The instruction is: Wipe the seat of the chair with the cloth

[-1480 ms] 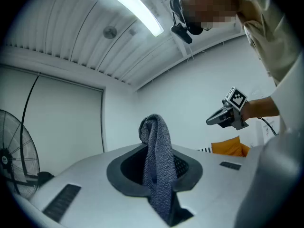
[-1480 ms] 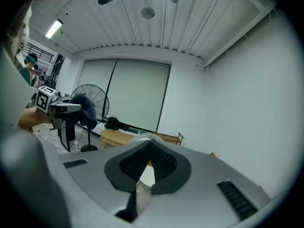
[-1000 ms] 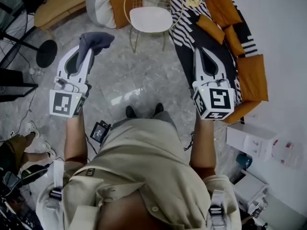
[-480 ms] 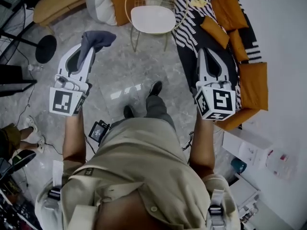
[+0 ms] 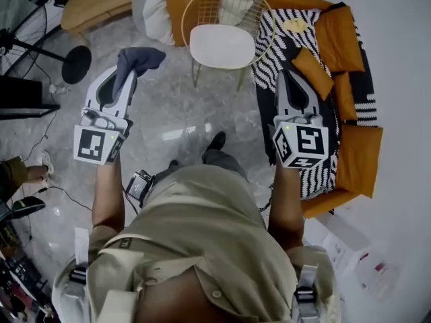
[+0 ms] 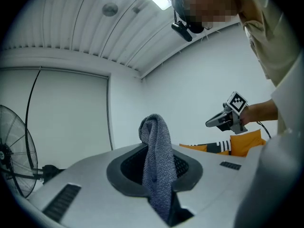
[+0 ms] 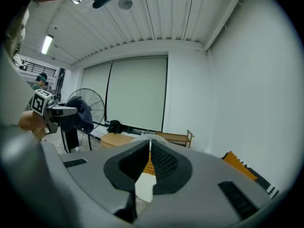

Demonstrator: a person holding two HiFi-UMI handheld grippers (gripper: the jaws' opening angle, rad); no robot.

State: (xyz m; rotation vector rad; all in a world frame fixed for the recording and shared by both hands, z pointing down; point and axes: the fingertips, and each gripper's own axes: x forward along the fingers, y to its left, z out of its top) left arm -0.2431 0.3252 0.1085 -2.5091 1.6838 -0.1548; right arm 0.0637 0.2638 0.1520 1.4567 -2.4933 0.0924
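The chair has a white seat [image 5: 222, 46] in a gold wire frame and stands on the floor ahead of me, between the two grippers and beyond their tips. My left gripper [image 5: 128, 74] is held up left of it, shut on a grey-blue cloth [image 5: 139, 59] that bunches over the tips. In the left gripper view the cloth [image 6: 156, 160] hangs folded between the jaws. My right gripper [image 5: 286, 74] is right of the chair, over a striped rug, its jaws together with nothing between them. A patch of the white seat [image 7: 142, 186] shows under its jaws.
Orange cushions [image 5: 340, 36] and a black-and-white striped rug [image 5: 276, 46] lie to the right by the white wall. A wooden bench [image 5: 101, 2] and a fan's round base [image 5: 76, 64] stand at the left. Another person's leg [image 5: 17, 173] shows at the left edge.
The person has stepped forward, so the chair now lies lower and nearer in the head view. Both grippers keep their pose; the cloth stays held in the left one.
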